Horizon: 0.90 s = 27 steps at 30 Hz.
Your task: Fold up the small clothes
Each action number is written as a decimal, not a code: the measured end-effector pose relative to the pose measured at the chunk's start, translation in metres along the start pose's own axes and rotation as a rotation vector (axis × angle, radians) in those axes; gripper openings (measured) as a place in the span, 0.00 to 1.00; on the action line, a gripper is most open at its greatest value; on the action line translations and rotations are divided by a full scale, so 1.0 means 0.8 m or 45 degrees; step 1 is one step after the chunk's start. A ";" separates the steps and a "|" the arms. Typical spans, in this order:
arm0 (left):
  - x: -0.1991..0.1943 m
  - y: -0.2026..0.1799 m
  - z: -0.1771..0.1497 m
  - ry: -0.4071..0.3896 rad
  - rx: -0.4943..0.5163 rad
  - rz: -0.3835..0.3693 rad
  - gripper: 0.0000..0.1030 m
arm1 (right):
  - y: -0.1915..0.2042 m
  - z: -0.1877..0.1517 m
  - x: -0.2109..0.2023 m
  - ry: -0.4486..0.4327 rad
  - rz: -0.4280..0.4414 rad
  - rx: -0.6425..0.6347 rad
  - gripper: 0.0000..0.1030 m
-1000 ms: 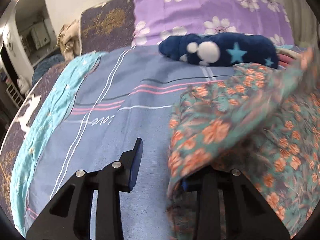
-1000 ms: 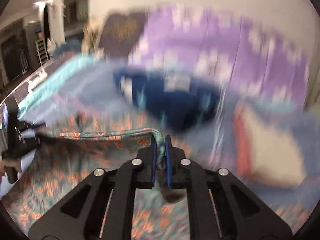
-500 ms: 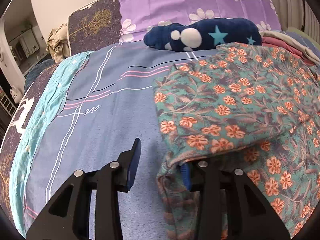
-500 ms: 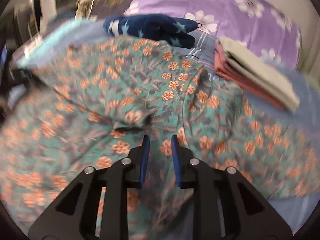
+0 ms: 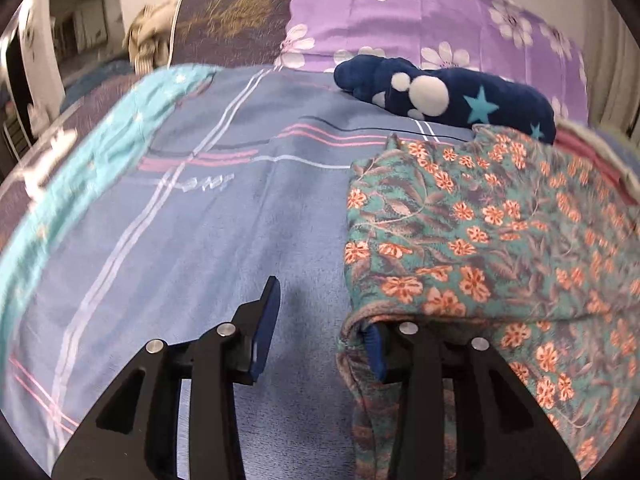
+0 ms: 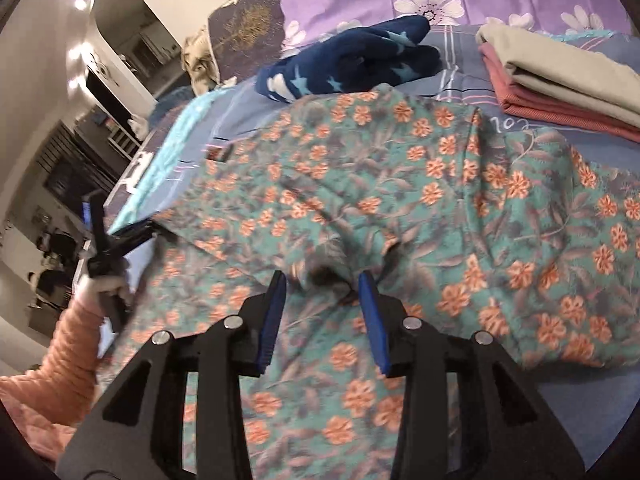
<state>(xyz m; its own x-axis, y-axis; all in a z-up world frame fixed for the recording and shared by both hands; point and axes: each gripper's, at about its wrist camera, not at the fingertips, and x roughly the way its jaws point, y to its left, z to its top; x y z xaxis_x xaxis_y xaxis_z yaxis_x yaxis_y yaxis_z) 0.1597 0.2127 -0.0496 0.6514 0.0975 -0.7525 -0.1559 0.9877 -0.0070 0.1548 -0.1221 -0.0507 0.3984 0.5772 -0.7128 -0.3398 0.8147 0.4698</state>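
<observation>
A teal garment with orange flowers point(image 5: 480, 232) lies folded over on the blue striped bedsheet point(image 5: 200, 220). My left gripper point(image 5: 320, 336) is open at its left edge. The cloth hem drapes over its right finger point(image 5: 374, 350), and only bare sheet lies between the jaws. In the right wrist view the garment point(image 6: 400, 184) fills the middle. My right gripper point(image 6: 323, 312) hovers over it with jaws opening. A small raised bunch of cloth sits just past its tips, unpinched. The left gripper point(image 6: 114, 226) shows at the garment's left edge, held by a hand in a pink sleeve point(image 6: 68, 344).
A navy plush piece with stars point(image 5: 444, 98) lies at the far side of the garment. A folded beige and red stack point(image 6: 560, 80) sits at the back right. Purple flowered pillows point(image 5: 420, 12) line the headboard end. The room drops away left of the bed.
My right gripper came down, let go of the cloth fold it was pinching and spread its jaws. The garment has settled flat on the bed. The left gripper shifted slightly along the cloth edge.
</observation>
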 end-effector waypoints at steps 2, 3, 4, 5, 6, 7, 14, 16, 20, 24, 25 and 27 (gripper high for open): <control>0.007 0.007 -0.003 0.027 -0.038 -0.047 0.41 | -0.002 -0.004 -0.009 0.008 0.061 0.060 0.42; 0.010 0.009 -0.004 0.038 -0.055 -0.067 0.41 | -0.006 -0.003 -0.009 0.010 0.083 0.092 0.43; 0.011 0.011 -0.004 0.045 -0.068 -0.083 0.41 | -0.010 -0.003 -0.012 0.011 0.098 0.126 0.43; 0.012 0.013 -0.004 0.048 -0.074 -0.091 0.42 | -0.014 -0.001 -0.012 0.009 0.095 0.167 0.43; 0.013 0.013 -0.004 0.050 -0.075 -0.093 0.42 | -0.019 0.002 -0.011 0.005 0.071 0.202 0.44; 0.014 0.012 -0.005 0.050 -0.072 -0.089 0.43 | -0.026 0.006 -0.009 -0.001 0.040 0.236 0.44; 0.015 0.014 -0.007 0.049 -0.080 -0.089 0.46 | -0.046 0.038 0.066 0.099 -0.090 0.316 0.30; 0.014 0.014 -0.008 0.047 -0.081 -0.087 0.46 | -0.032 0.045 0.072 0.096 -0.127 0.253 0.03; 0.014 0.014 -0.009 0.044 -0.078 -0.084 0.47 | -0.001 0.073 0.012 -0.194 -0.268 0.101 0.03; 0.013 0.009 -0.008 0.037 -0.058 -0.062 0.49 | -0.020 0.088 0.022 -0.161 -0.456 0.083 0.05; 0.013 0.009 -0.008 0.034 -0.059 -0.062 0.49 | -0.025 0.088 0.026 -0.143 -0.504 0.075 0.09; 0.011 0.013 -0.008 0.027 -0.072 -0.084 0.51 | -0.033 0.079 0.036 -0.118 -0.538 0.085 0.20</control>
<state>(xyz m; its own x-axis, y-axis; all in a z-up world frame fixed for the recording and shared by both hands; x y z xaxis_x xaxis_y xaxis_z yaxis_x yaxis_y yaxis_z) 0.1587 0.2230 -0.0606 0.6459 0.0294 -0.7628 -0.1557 0.9833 -0.0939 0.2287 -0.1238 -0.0509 0.5667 0.1921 -0.8012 -0.0759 0.9805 0.1813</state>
